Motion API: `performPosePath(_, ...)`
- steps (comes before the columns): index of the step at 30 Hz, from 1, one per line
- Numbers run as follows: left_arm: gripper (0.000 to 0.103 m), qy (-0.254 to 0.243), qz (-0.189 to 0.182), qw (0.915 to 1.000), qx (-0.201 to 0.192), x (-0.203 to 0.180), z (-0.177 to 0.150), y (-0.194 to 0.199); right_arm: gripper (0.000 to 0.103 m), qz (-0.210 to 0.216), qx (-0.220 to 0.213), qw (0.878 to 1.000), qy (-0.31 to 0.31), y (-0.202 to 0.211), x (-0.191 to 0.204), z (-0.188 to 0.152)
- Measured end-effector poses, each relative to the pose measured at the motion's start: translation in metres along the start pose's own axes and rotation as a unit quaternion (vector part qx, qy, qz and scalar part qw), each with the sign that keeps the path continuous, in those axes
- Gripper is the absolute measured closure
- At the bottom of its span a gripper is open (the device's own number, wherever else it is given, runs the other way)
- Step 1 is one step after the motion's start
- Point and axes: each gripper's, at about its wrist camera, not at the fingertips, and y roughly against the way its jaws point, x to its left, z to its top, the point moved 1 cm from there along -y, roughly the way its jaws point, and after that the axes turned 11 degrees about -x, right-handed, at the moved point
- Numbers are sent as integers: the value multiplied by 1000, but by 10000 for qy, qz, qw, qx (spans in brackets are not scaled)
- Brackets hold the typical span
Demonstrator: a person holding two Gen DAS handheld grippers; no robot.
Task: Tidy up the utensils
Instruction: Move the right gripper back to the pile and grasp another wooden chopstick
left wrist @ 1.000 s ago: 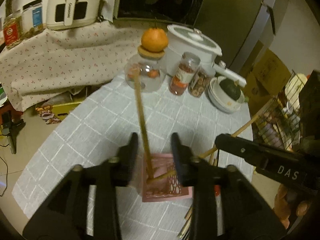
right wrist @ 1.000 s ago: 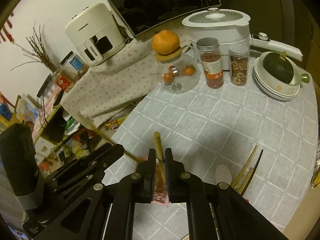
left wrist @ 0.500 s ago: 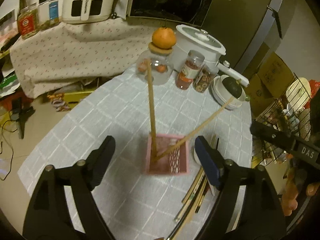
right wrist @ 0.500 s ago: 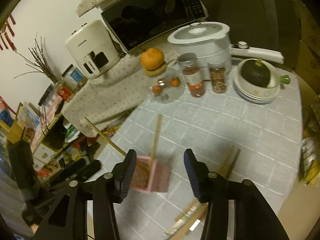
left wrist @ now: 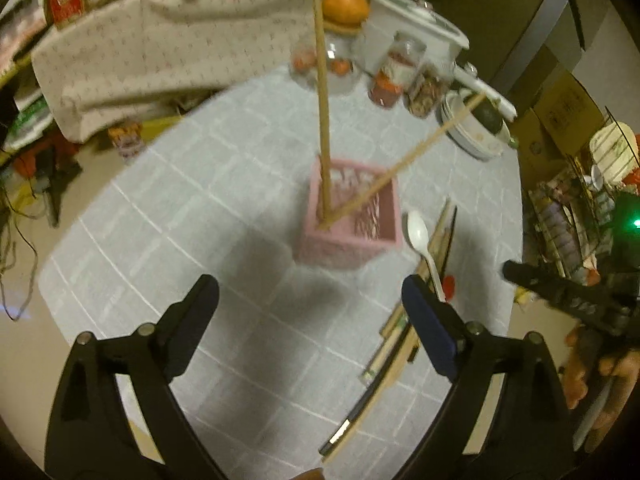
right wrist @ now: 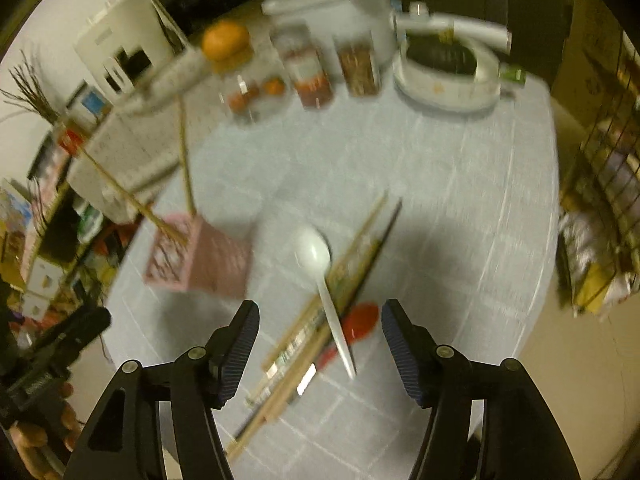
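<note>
A pink slotted holder [left wrist: 352, 216] [right wrist: 200, 258] stands on the grey checked tablecloth with two long wooden chopsticks [left wrist: 323, 120] [right wrist: 185, 160] leaning out of it. To its right lie a white plastic spoon [left wrist: 422, 246] [right wrist: 320, 276], several loose chopsticks [left wrist: 396, 344] [right wrist: 340, 292] and a red spoon [right wrist: 360, 320], partly under them. My left gripper [left wrist: 310, 300] hovers before the holder, its jaws opening, nothing between them. My right gripper [right wrist: 316, 326] hangs over the spoon and chopstick pile, jaws opening, apart from the utensils below.
At the table's back stand a glass jar topped by an orange [left wrist: 344, 4], two spice jars [right wrist: 312, 68], a white cooker [right wrist: 336, 4] and stacked bowls holding a dark squash [right wrist: 444, 64]. A wire rack [left wrist: 576, 208] stands beyond the table's right edge.
Both grippers have let go of the chopsticks, which now lean in the pink holder, and have opened wide. Both pulled back; the right one swung over to the loose utensil pile.
</note>
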Motion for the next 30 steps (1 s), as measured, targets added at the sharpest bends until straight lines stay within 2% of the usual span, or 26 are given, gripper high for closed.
performPosePath(3, 10, -104, -84, 9996, 233, -3, -10, -7, 38, -51, 429, 9991, 28, -22, 0, -18)
performPosePath(5, 10, -209, 40, 9994, 284, -4, -14, -10, 38, -115, 620, 9979, 119, -33, 2, -26)
performPosePath(8, 10, -251, 251, 9984, 450, 1, -18, -17, 38, -102, 791, 9965, 234, -44, 8, -34)
performPosePath(13, 10, -38, 228, 9972, 712, 11, -22, -23, 40, 23, 966, 9951, 221, -56, 16, -41)
performPosePath(14, 10, -42, 221, 9971, 734, 12, -22, -24, 47, 9, 1014, 9945, 249, -60, 18, -42)
performPosePath(15, 10, -65, 211, 9969, 752, 12, -23, -24, 57, -22, 1050, 9940, 295, -63, 21, -43)
performPosePath(17, 10, -139, 207, 9967, 767, 11, -24, -25, 67, -94, 1103, 9931, 390, -69, 25, -44)
performPosePath(21, 10, -299, 232, 9962, 778, 10, -26, -26, 79, -96, 1246, 9911, 462, -82, 30, -50)
performPosePath(30, 10, -488, 109, 9957, 785, 5, -28, -28, 85, -24, 1210, 9904, 666, -88, 49, -56)
